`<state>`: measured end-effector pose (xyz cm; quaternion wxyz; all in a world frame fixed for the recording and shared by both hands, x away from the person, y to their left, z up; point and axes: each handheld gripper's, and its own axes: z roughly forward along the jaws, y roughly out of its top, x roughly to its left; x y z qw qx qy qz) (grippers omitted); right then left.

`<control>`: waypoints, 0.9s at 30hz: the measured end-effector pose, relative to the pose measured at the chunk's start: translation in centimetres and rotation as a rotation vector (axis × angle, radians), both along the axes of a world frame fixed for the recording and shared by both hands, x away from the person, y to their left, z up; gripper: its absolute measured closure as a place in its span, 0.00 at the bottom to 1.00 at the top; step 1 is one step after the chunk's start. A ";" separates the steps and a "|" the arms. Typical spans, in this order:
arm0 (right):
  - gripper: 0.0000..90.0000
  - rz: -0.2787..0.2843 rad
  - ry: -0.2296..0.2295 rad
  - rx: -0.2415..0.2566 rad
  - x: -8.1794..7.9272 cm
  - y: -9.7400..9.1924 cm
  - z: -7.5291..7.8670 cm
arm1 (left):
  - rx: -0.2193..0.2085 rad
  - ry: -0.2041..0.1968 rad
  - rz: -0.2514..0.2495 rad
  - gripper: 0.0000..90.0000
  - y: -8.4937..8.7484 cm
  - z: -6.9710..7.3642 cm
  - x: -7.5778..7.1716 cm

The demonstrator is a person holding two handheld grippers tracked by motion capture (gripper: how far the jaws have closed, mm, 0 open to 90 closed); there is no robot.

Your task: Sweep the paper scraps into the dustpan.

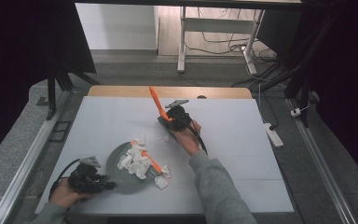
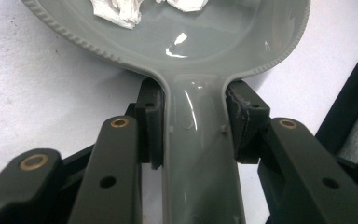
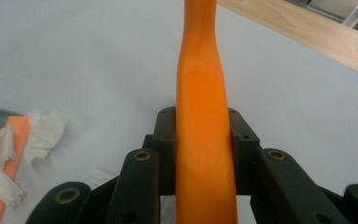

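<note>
Left gripper (image 1: 106, 185): nearest, at 7 o'clock on the table; jaws closed onto the grey dustpan's handle (image 2: 200, 154), pads pressed to both of its sides.
Grey dustpan (image 1: 116, 173): smooth, glossy plastic with a ribbed rim, resting flat at 6 o'clock; the left gripper view shows the ribbing and the shine, which the high view blurs.
Paper scraps (image 1: 135, 158): white, crumpled, heaped in the pan, a few spilled at its 3 o'clock edge.
Orange strip (image 1: 152, 162): lies among the scraps.
Right gripper (image 1: 167, 122): at the centre; jaws clamped on the orange handle (image 3: 203, 154).
Orange handle: smooth, flared, rising toward 12 o'clock.
Table (image 1: 242, 154): matt white sheet, wooden edge (image 3: 307, 39) beyond at 12 o'clock.
</note>
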<state>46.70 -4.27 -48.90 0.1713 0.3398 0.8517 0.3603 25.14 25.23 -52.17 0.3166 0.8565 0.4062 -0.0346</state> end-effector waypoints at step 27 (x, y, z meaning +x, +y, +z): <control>0.78 0.305 0.075 0.043 -6.9 6.9 0.2 | 0.005 -0.006 0.005 0.68 -0.5 0.0 0.3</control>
